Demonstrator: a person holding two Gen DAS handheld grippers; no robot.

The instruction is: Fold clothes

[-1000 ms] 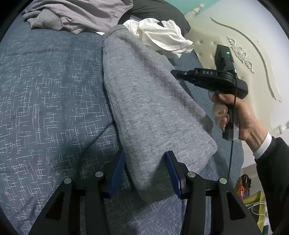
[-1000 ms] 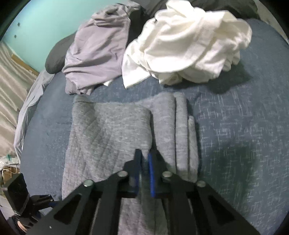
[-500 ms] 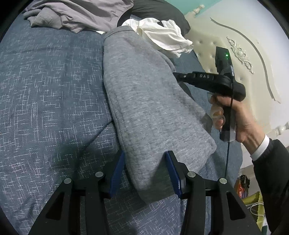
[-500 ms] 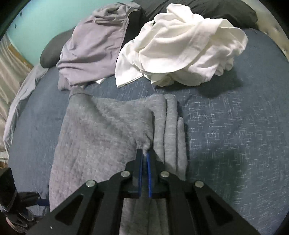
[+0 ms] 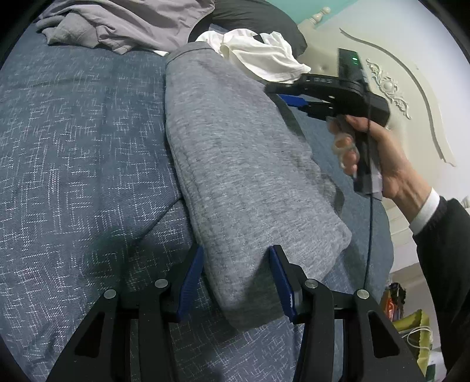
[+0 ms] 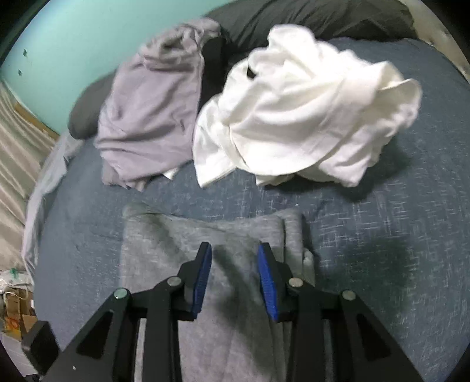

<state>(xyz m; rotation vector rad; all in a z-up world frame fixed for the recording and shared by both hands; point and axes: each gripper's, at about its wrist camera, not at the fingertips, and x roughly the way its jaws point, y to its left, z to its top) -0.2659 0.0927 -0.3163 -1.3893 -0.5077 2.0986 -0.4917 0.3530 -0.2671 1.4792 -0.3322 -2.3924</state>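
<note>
Right now a folded grey garment (image 5: 241,164) lies lengthwise on a bed covered by a dark blue bedspread (image 5: 73,152) flecked with white. In the left wrist view the left tongs (image 5: 236,282) sit at the near end of the garment, their blue pads standing on either side of that end with the fabric bulging between them; whether the pads actually press into the cloth or merely flank it cannot be told from this angle. To the right, a hand (image 5: 373,158) in a dark sleeve with a white cuff holds the handle of the right tongs (image 5: 290,98), which hang just above the far right edge of the garment.

In the right wrist view, which is somewhat blurred, the right tongs (image 6: 235,276) are opening, and their blue pads stand apart above the grey cloth. Nothing is clamped between them; the garment's top layer lies flat beneath, with stacked fold edges showing just to the right of the right pad.

Beyond the grey garment, a crumpled white garment (image 6: 305,117) is heaped on the bedspread, and beside it to the left lies a rumpled lilac garment (image 6: 149,105). A dark pillow (image 6: 308,17) rests behind both, against a turquoise wall (image 6: 73,38). A cream headboard (image 5: 390,88) with carved trim shows in the left wrist view.
</note>
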